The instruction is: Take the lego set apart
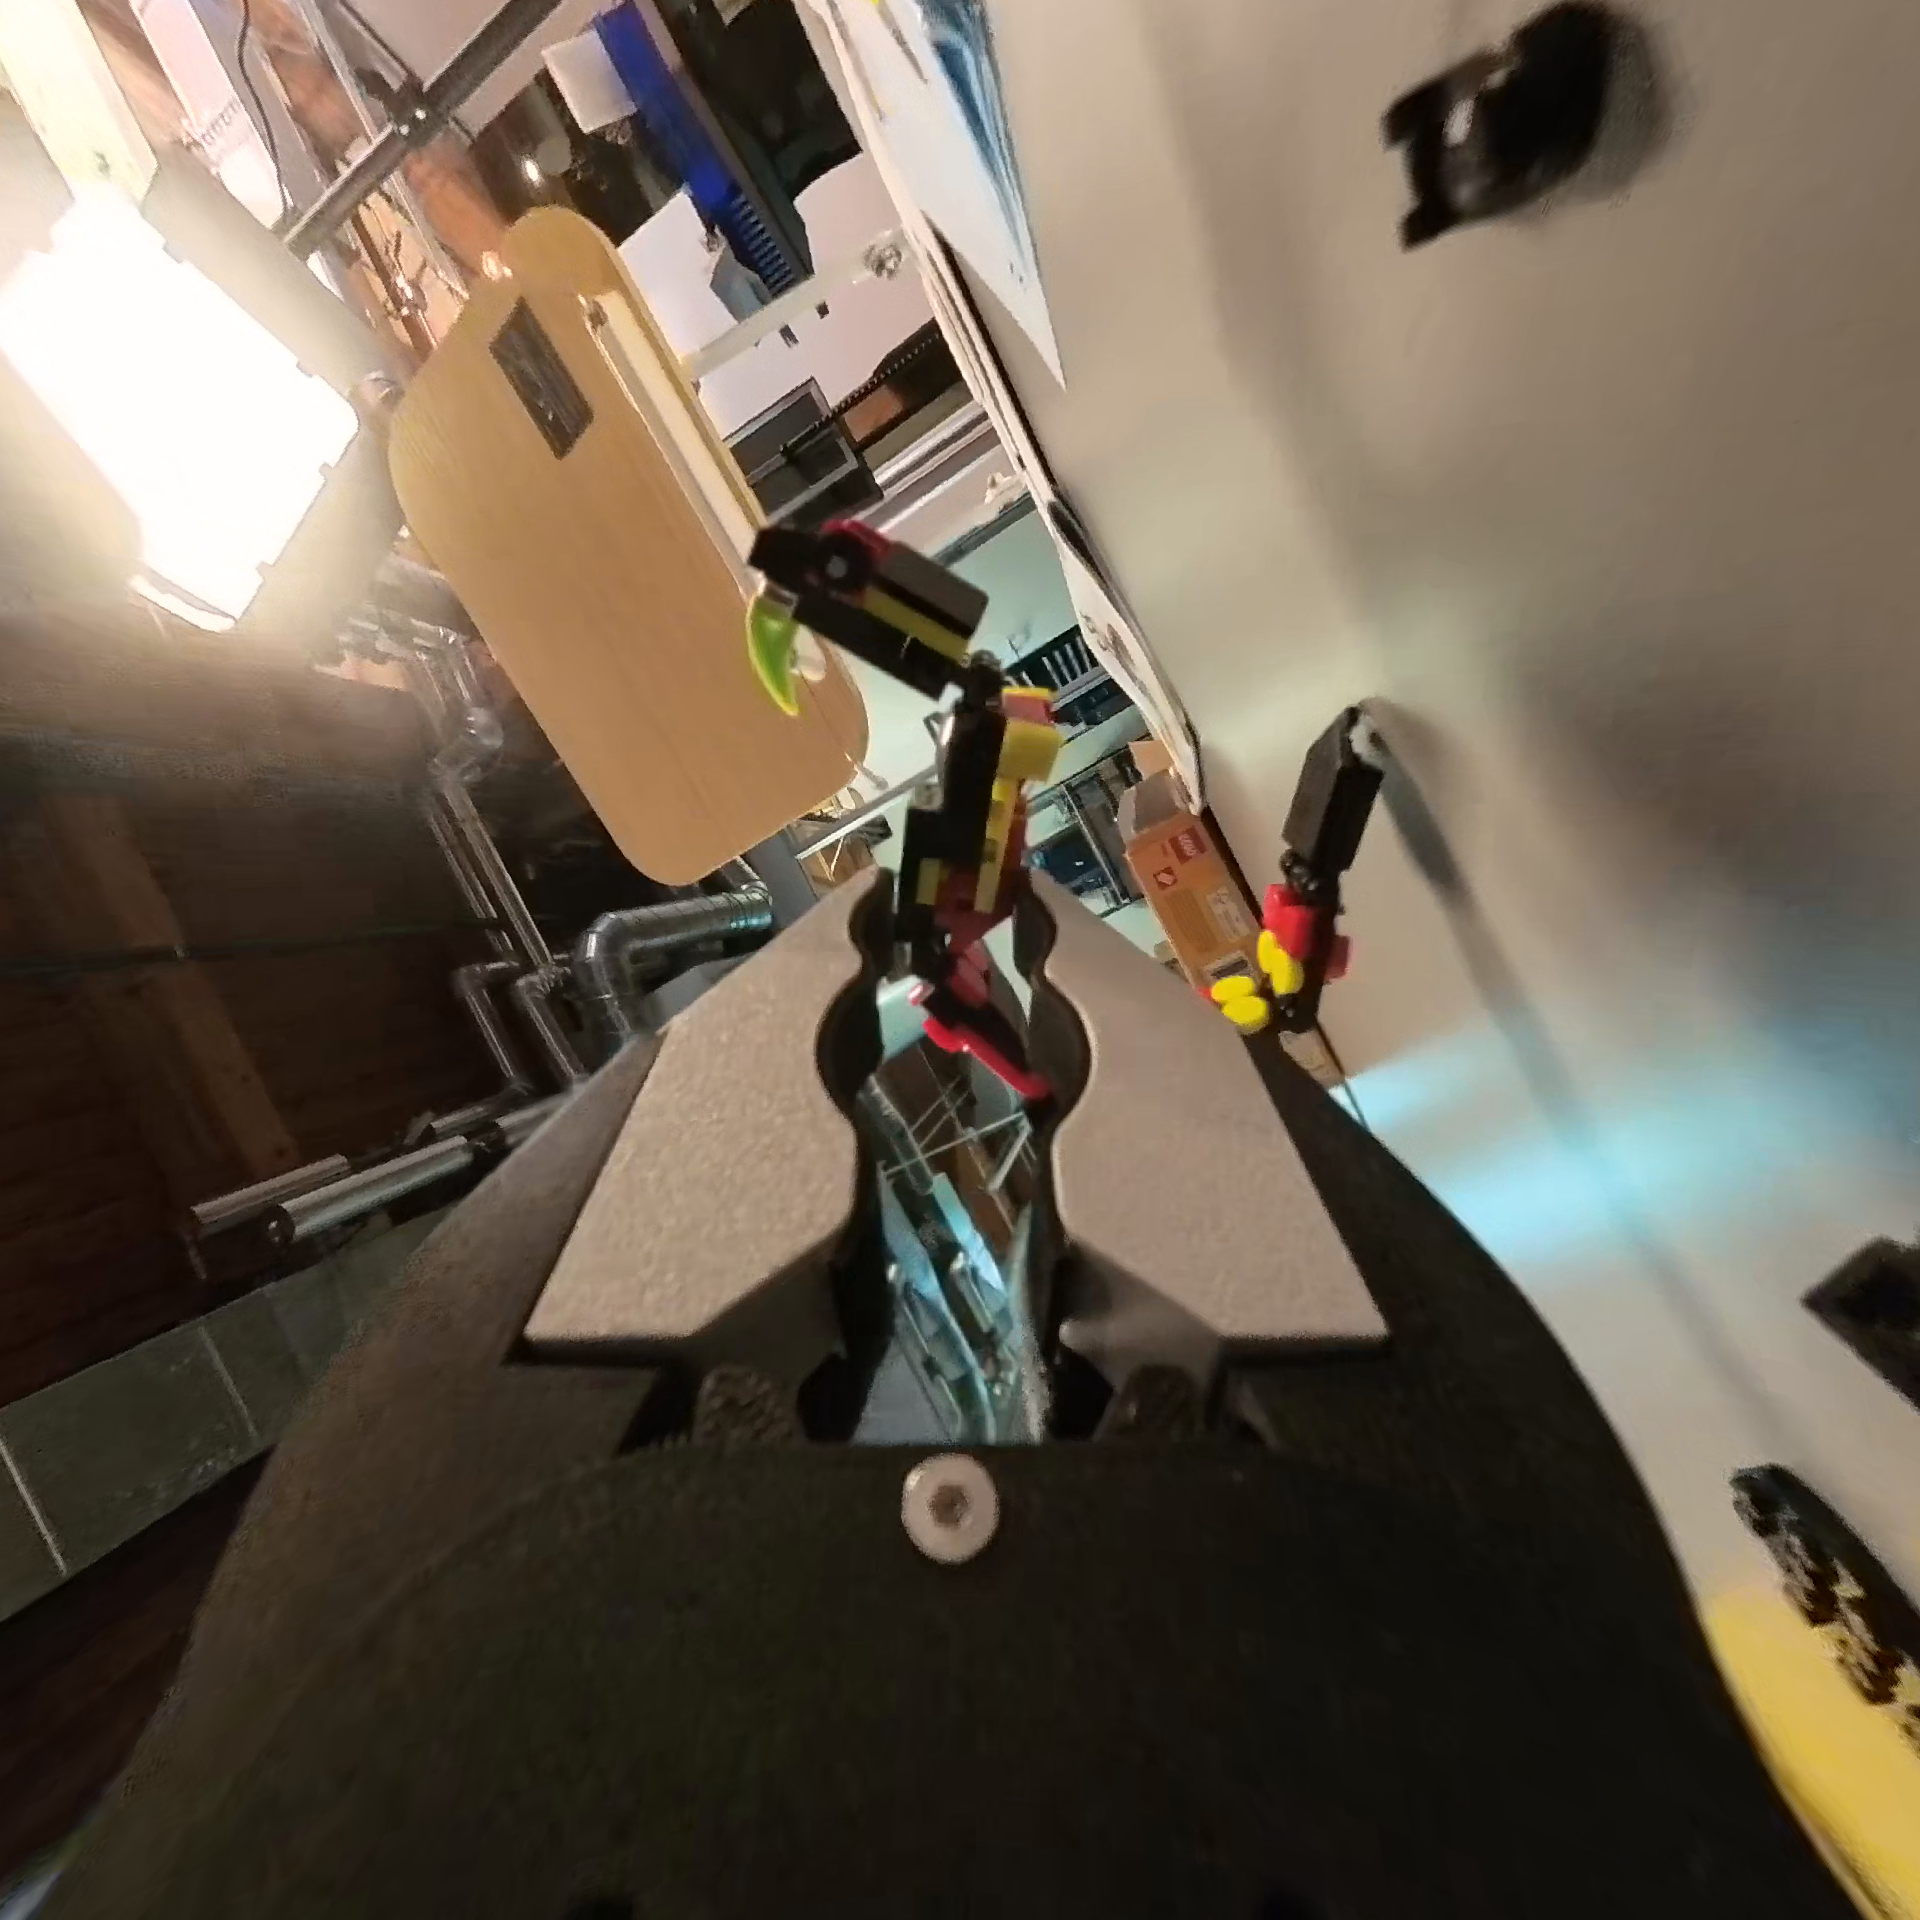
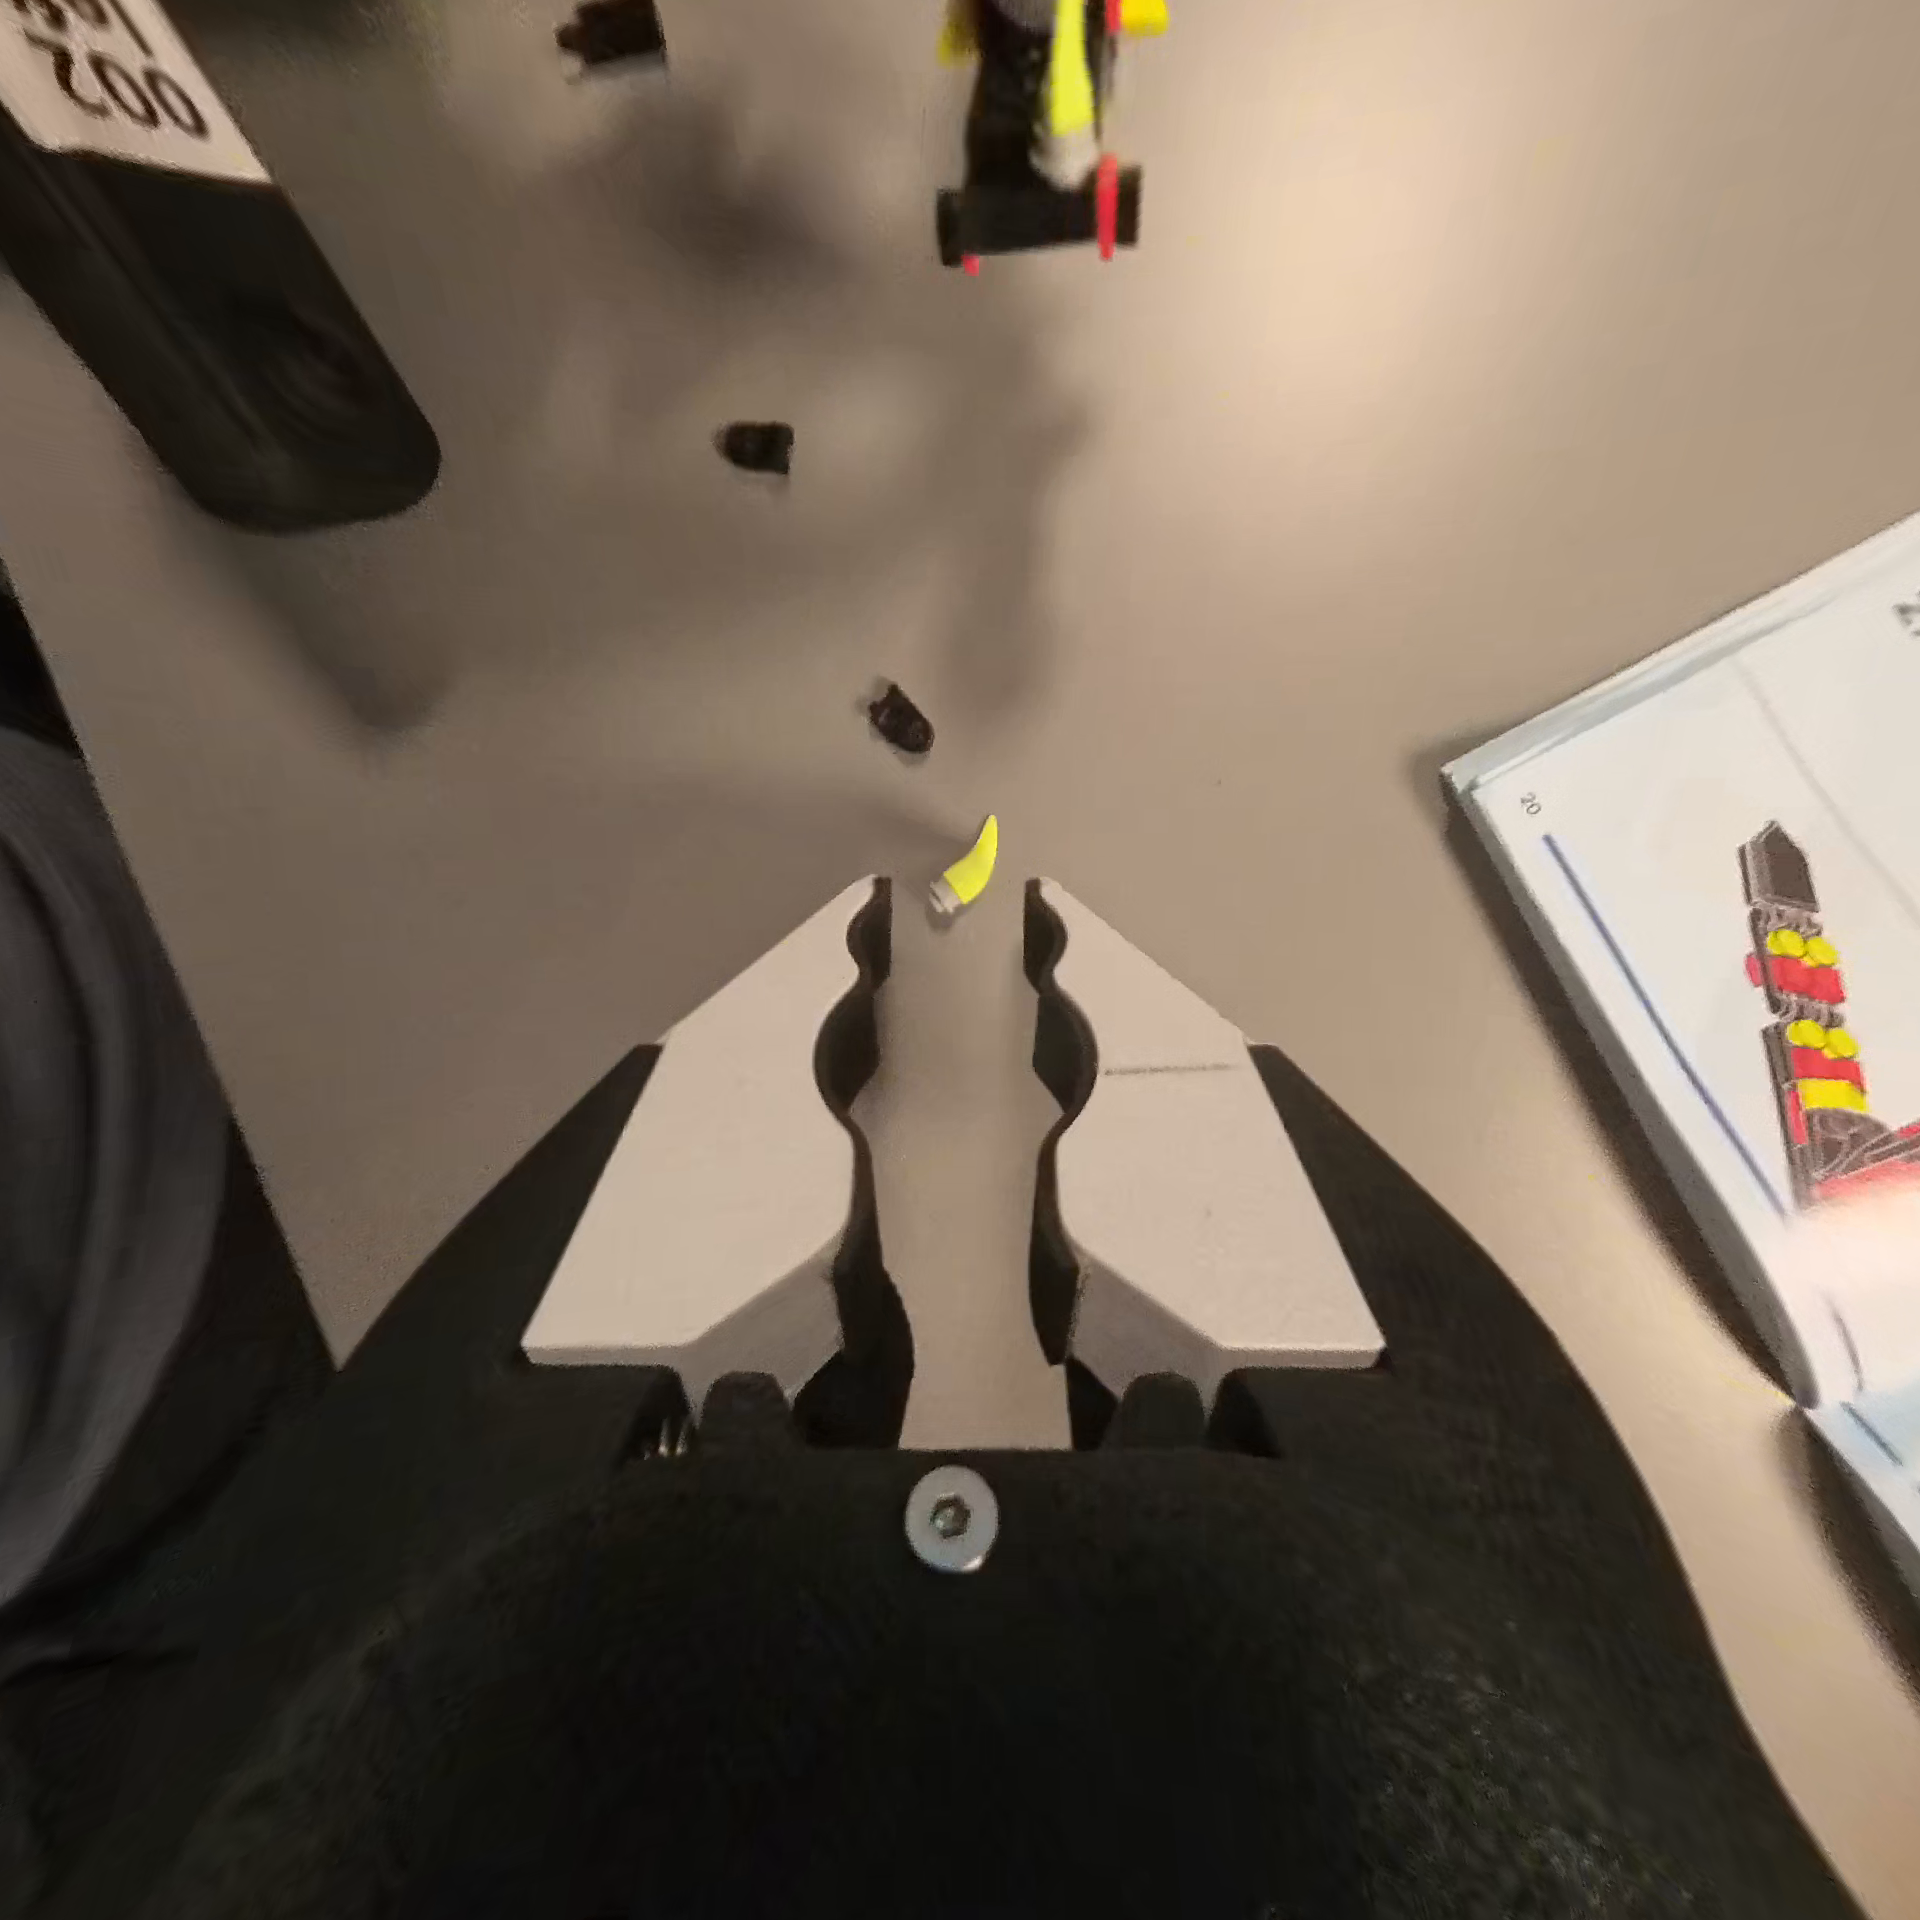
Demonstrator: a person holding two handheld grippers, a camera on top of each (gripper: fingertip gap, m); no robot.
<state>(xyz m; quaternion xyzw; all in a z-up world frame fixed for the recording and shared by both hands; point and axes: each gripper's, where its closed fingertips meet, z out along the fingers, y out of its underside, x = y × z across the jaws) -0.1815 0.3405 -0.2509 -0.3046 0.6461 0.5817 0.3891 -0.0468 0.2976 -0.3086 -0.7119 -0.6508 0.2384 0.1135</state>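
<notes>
A black, red and yellow lego model is clamped at its lower end between the fingers of the left gripper and held up off the pale table, a green claw at its head. The right gripper is spread apart and holds nothing, a loose yellow-green claw piece lying at its fingertips. Beyond, small black pieces are scattered; an instruction booklet lies alongside.
</notes>
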